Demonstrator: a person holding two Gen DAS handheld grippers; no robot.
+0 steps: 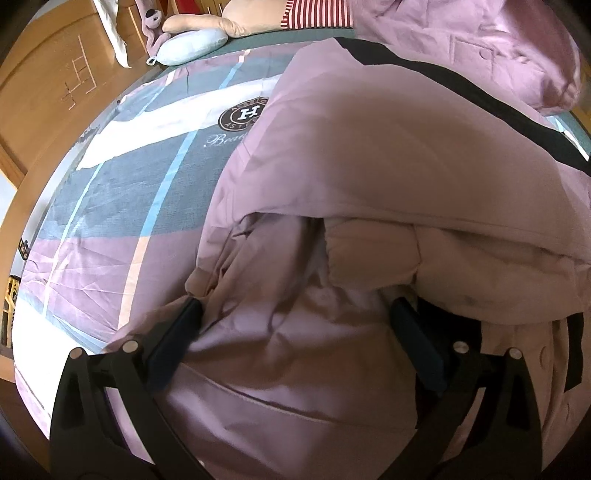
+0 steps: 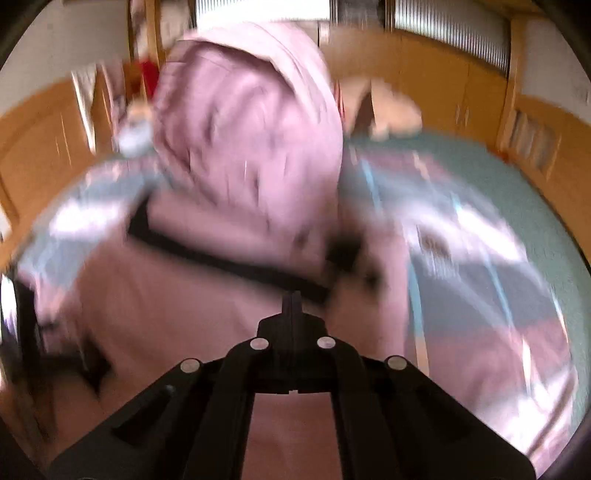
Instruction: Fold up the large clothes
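Far left, at about ten o'clock in the left wrist view, a wooden headboard [image 1: 55,92] curves round the bed, and just inside it sit a plush toy [image 1: 153,22] and a pale blue pillow [image 1: 194,46] at eleven o'clock. Moving in, the striped bedsheet [image 1: 122,177] spreads grey, white and mauve, with a round crest logo [image 1: 243,114] half covered by fabric near the centre. There's the big pink coat [image 1: 369,155], puffy, piled from the centre out to three o'clock, a black band [image 1: 480,96] running across it toward two o'clock. At six o'clock the left gripper [image 1: 295,317] hangs over the coat's lining, jaws spread wide, one finger [image 1: 177,332] at seven o'clock and the other at five, both resting in the folds with nothing pinched between them. At twelve o'clock, a red-and-white striped cushion [image 1: 314,14] peeks out behind.

Over to the right wrist view, and it's all a blur. The same coat [image 2: 251,147] rears up at twelve o'clock, its black band [image 2: 229,258] crossing the middle. At six o'clock the right gripper [image 2: 291,299] has its jaws pressed tight together; whether any cloth is caught in them, I can't tell. The bed [image 2: 498,258] stretches out to three o'clock, wooden cabinets [image 2: 443,85] behind at one o'clock.
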